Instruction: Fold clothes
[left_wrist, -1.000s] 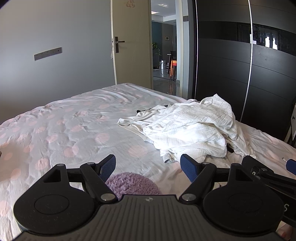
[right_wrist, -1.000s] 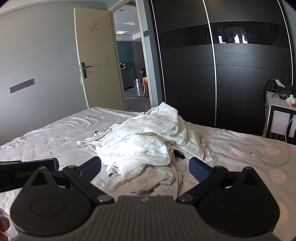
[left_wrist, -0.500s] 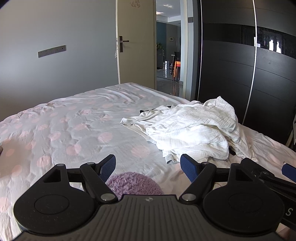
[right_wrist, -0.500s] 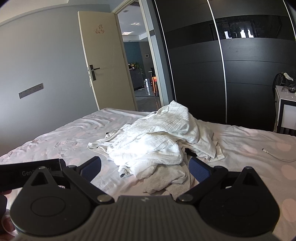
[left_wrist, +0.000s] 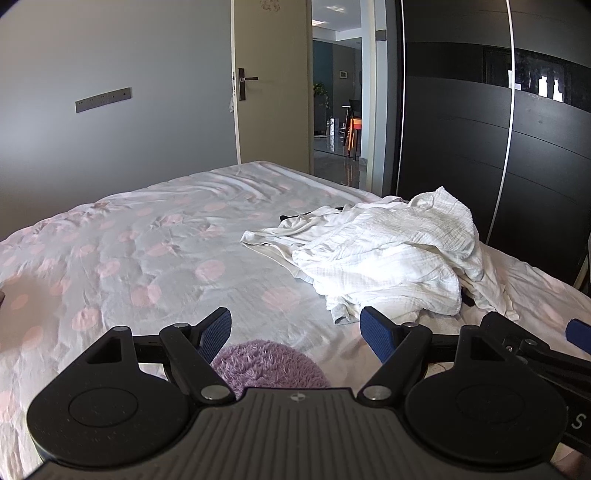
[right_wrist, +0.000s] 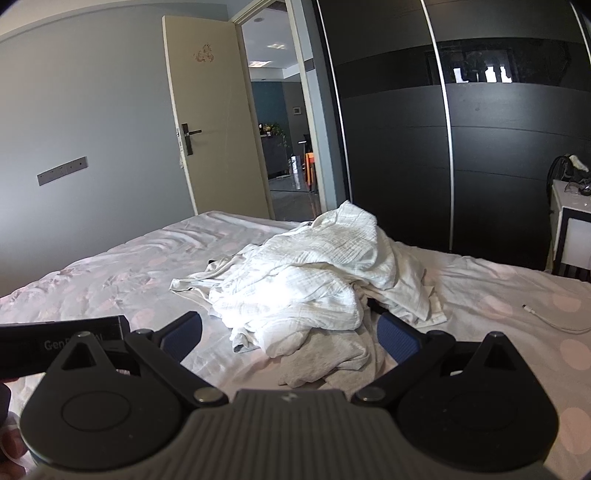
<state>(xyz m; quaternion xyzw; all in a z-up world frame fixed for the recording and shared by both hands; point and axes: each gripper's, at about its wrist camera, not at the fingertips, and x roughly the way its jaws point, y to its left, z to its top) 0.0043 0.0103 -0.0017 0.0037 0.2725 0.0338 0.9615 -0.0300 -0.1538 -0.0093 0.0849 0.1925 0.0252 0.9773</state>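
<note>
White crinkled cotton — a heap of clothes (right_wrist: 295, 291) lies bunched on the bed (left_wrist: 147, 258), toward its far right side near the dark wardrobe (right_wrist: 480, 147). None of it lies flat or squared; a grey garment (right_wrist: 332, 354) pokes out from under the near edge of the heap, and a cream one (left_wrist: 273, 240) trails off to the left.

My left tongs (left_wrist: 295, 328) hang over bare bedspread short of the heap, blue pads spread wide, with nothing between them; a purple fluffy thing (left_wrist: 269, 365) sits just below them. My right tongs (right_wrist: 290, 334) are likewise wide apart and empty, pointed straight at the near edge of the heap, with the grey garment just under them.

I judge the step in hand to be picking one garment out of the pile. That calls for closing on a single layer at an edge or corner — not a fistful — and drawing it clear onto the bare bedspread at the left, where there is room to spread it. The layers are tangled, so a neighbour may well drag along.
</note>
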